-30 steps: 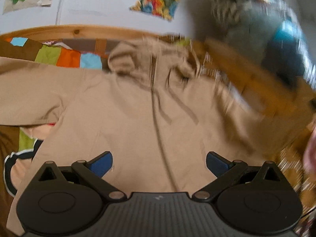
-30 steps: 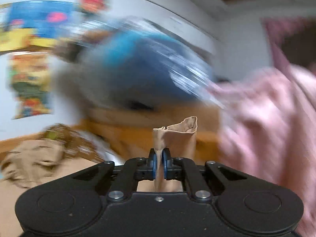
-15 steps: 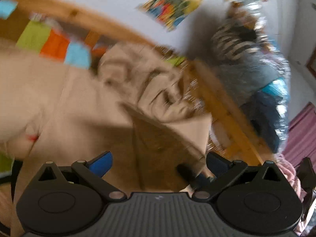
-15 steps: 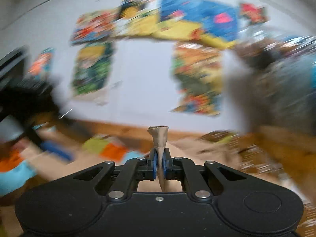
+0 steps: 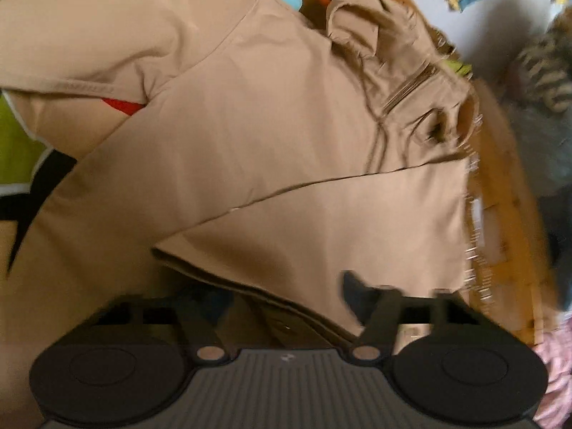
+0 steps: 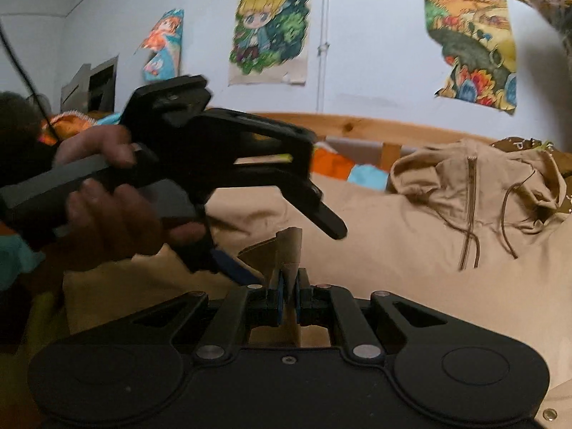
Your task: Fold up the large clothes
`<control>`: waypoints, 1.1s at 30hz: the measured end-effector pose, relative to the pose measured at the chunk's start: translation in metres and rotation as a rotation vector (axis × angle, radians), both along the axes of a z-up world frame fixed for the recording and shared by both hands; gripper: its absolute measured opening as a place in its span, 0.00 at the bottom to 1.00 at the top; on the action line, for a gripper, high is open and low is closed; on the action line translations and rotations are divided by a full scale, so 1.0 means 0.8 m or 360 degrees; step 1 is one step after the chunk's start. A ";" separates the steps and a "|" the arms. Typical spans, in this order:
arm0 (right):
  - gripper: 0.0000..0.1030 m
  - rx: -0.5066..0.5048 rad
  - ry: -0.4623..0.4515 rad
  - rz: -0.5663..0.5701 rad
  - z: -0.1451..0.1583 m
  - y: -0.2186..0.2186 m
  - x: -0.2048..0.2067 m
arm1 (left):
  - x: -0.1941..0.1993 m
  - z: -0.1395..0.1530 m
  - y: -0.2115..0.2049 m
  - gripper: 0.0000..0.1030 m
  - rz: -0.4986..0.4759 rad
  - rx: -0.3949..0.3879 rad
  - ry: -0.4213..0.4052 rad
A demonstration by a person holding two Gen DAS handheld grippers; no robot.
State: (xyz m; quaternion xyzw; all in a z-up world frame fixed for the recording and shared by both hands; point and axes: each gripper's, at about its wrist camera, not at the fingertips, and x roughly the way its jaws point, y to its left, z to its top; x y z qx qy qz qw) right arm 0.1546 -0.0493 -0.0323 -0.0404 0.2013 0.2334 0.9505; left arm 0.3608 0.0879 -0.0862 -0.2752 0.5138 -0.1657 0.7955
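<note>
A large tan hooded jacket (image 5: 250, 114) lies spread on the bed, hood (image 6: 475, 178) toward the wooden headboard. Its right sleeve (image 5: 339, 221) is folded across the front of the body. My right gripper (image 6: 287, 286) is shut on the sleeve cuff (image 6: 287, 246), low over the jacket. My left gripper (image 5: 286, 293) is open; the folded sleeve passes between its fingers, the left finger lost in shadow and blur. In the right wrist view the left gripper (image 6: 279, 246) shows from the side in a hand, fingers straddling the cuff.
A colourful patchwork blanket (image 5: 21, 143) covers the bed under the jacket. A wooden bed rail (image 6: 357, 127) runs along the far side below a poster-covered wall (image 6: 271, 28). Piled clothes (image 5: 536, 114) sit at the right beyond a wooden edge (image 5: 507, 214).
My right gripper swung the sleeve cuff leftward across the jacket and down onto its front. My left gripper moved in low, so the folded sleeve now lies between its open fingers.
</note>
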 end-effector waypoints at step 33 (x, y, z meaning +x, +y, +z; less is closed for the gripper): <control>0.21 -0.0367 0.0232 -0.1097 -0.002 -0.264 0.113 | -0.029 0.009 -0.024 0.03 -0.0024 0.0737 -0.0381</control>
